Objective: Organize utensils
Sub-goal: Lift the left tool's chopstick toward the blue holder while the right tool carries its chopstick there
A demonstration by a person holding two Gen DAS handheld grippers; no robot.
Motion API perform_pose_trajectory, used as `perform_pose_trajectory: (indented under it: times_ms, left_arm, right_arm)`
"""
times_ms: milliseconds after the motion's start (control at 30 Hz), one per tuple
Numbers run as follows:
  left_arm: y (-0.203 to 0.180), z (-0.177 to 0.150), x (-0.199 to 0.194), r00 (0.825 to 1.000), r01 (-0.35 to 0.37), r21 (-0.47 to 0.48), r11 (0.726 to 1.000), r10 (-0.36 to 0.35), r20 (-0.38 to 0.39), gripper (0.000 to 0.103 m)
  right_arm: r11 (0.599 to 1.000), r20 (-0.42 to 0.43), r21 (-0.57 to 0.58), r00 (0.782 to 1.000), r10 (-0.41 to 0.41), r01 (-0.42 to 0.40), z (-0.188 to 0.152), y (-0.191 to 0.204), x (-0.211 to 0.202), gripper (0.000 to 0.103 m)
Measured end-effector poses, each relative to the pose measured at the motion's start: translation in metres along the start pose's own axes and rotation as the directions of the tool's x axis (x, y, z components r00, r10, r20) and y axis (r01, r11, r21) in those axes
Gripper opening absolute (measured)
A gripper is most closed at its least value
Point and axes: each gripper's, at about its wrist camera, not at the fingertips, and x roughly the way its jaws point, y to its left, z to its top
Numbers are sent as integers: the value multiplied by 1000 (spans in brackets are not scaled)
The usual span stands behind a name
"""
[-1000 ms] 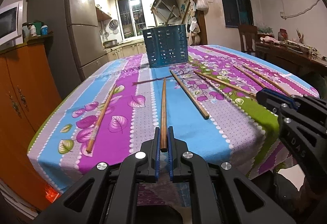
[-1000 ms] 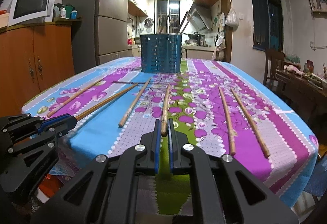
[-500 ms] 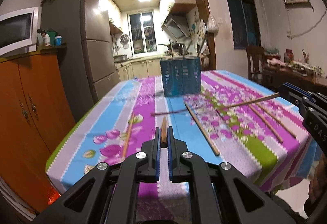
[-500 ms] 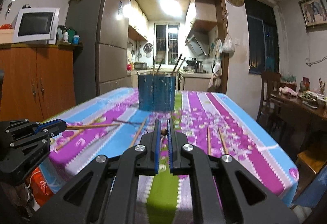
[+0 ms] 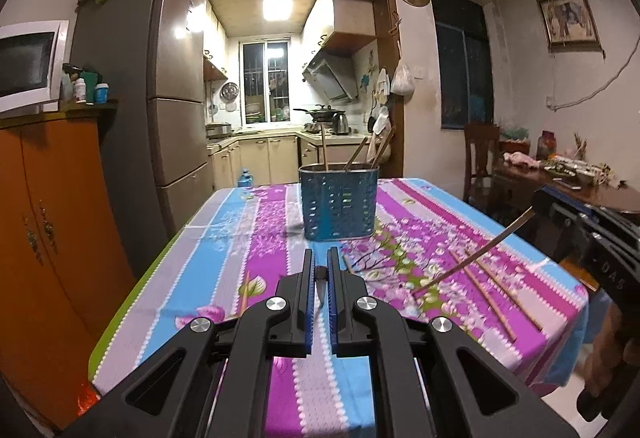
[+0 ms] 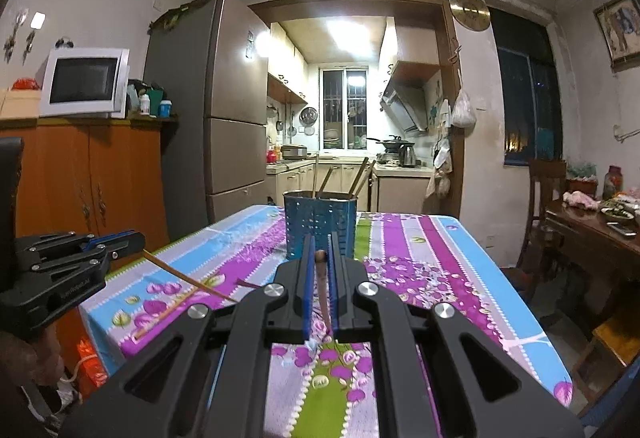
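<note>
Chopsticks are clamped in both: in the left view your left hand-held gripper (image 5: 321, 280) pinches one chopstick (image 5: 320, 274) pointing ahead at the blue holder (image 5: 339, 206) on the surface (image 5: 224, 238), and in the right view your right hand-held gripper (image 6: 321, 280) grips another chopstick (image 6: 322, 286), equally near the holder straight ahead.

A tall steel refrigerator (image 6: 224, 110) stands left of the doorway to a lit galley kitchen, where a ceiling panel light (image 6: 352, 28) glows above a barred window (image 6: 344, 94). Left of the refrigerator, a white microwave (image 6: 84, 82) sits atop an orange cabinet (image 6: 92, 182). Right of the doorway hang a brass wall clock (image 6: 470, 12) and a dark window (image 6: 528, 110).
</note>
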Motion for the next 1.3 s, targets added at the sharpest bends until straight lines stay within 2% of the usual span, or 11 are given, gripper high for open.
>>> perform_pose_trajectory:
  times_ms: [233, 633, 1000, 1300]
  left_arm:
    - [8, 21, 5, 999, 47, -14, 999, -47, -17, 7]
    - [20, 53, 18, 997, 80, -5, 997, -80, -23, 7]
    - [34, 81, 44, 987, 150, -38, 988, -152, -55, 7]
    - [27, 92, 54, 985, 157, -4, 988, -157, -71, 7]
  right_arm:
    - [999, -6, 32, 999, 35, -35, 22, -10, 9, 5]
    - [997, -7, 19, 997, 75, -75, 44, -8, 24, 5]
    - [991, -44, 45, 990, 131, -129, 62, -15, 46, 5]
    - [986, -68, 69, 986, 155, -151, 72, -21, 58, 5]
